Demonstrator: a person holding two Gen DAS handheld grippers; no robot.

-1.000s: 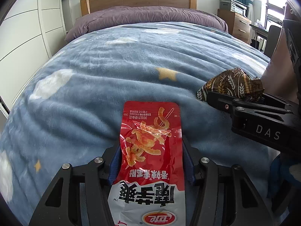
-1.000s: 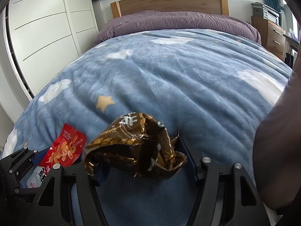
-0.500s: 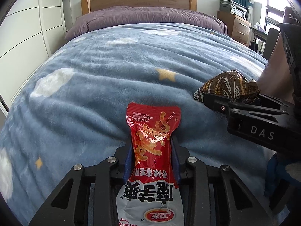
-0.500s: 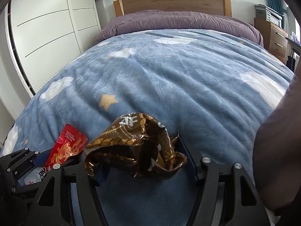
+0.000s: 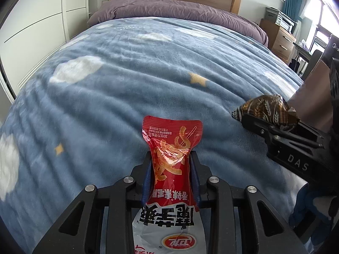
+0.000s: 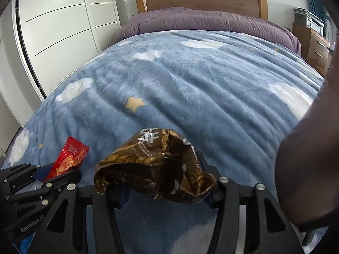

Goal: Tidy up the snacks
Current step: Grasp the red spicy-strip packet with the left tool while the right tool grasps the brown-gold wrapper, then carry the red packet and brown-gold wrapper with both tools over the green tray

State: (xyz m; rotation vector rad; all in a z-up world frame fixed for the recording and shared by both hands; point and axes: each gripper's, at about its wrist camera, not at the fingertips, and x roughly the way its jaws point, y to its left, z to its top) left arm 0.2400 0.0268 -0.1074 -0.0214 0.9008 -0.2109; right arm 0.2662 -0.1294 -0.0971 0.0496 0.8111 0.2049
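A red snack packet (image 5: 171,139) with a white lower half stands upright between the fingers of my left gripper (image 5: 170,158). The jaws are closing and the pads pinch the packet into a waist. It shows at the lower left in the right wrist view as the red packet (image 6: 71,158), with the left gripper (image 6: 53,173) around it. A crumpled brown snack bag (image 6: 156,169) with a gold wheat print fills my right gripper (image 6: 156,171). These jaws are closing too, pressed on both sides of the bag. The left wrist view shows the brown bag (image 5: 264,110) on the right gripper (image 5: 254,120), held above the blanket.
Both grippers hover over a blue fleece blanket (image 5: 127,84) with clouds and stars. Purple bedding (image 6: 207,21) and a wooden headboard (image 6: 201,0) lie beyond. White wardrobe doors (image 6: 59,31) stand left, a wooden nightstand (image 5: 281,40) right. A blurred brown shape (image 6: 307,158) fills the right edge.
My left jaws have narrowed onto the red packet, squeezing its middle, and it has risen a little off the blanket. The right jaws have drawn in slightly and the brown bag looks more crumpled.
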